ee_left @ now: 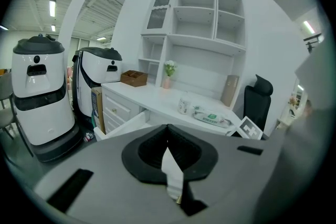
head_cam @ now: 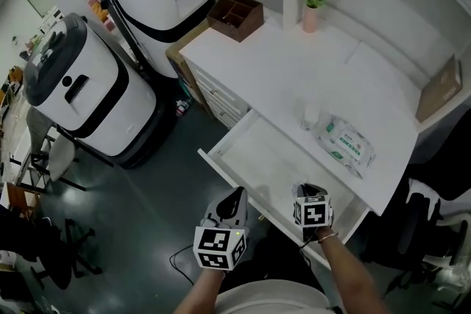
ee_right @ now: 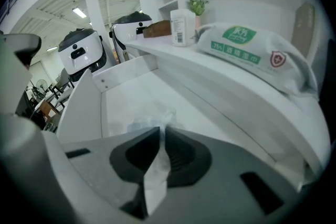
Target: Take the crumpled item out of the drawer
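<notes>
Crumpled item pinched in right claw over open drawer; left claw pressed together.

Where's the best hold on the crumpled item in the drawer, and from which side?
Pinch the crumpled item by its top folds, from above: it lies low on the drawer floor, walled at the sides. The right gripper is shut on those folds.

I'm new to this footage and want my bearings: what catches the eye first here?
The open drawer of the white desk, with the right tongs shut on a crumpled pale item above its floor. Left of the desk stand two big white-and-black machines.
</notes>
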`<state>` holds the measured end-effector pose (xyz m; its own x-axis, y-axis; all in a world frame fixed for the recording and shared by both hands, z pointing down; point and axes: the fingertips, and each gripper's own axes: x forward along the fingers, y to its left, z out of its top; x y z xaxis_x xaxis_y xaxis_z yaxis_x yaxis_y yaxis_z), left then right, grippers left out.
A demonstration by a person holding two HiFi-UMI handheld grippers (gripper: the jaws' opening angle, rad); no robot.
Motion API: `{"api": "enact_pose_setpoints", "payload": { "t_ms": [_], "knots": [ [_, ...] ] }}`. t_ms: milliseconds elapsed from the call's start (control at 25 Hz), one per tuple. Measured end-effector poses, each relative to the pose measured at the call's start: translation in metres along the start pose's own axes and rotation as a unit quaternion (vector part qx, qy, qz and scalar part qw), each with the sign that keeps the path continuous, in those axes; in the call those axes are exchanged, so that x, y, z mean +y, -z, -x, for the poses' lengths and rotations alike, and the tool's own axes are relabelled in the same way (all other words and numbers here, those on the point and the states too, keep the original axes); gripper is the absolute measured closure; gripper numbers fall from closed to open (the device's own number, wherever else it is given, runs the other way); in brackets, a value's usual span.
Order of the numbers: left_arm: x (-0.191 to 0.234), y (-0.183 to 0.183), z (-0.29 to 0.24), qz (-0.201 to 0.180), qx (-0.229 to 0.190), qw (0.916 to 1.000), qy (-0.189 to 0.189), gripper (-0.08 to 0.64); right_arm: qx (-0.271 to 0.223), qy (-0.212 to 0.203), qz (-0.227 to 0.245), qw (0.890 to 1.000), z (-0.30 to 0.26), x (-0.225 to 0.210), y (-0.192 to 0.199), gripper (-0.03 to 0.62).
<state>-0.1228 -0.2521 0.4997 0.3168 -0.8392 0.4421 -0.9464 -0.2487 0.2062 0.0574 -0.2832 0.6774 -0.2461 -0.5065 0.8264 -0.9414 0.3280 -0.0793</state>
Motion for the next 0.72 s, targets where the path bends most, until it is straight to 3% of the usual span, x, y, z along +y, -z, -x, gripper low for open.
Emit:
{"api": "enact_pose_setpoints", "payload": {
  "t_ms": [720],
  "knots": [
    [-0.015,-0.007,0.026,-0.02,-0.027,0.9991,0.026,0.566,-0.134,-0.021,-0.064,0.989,0.099,0.013,-0.04,0.555]
  ]
}}
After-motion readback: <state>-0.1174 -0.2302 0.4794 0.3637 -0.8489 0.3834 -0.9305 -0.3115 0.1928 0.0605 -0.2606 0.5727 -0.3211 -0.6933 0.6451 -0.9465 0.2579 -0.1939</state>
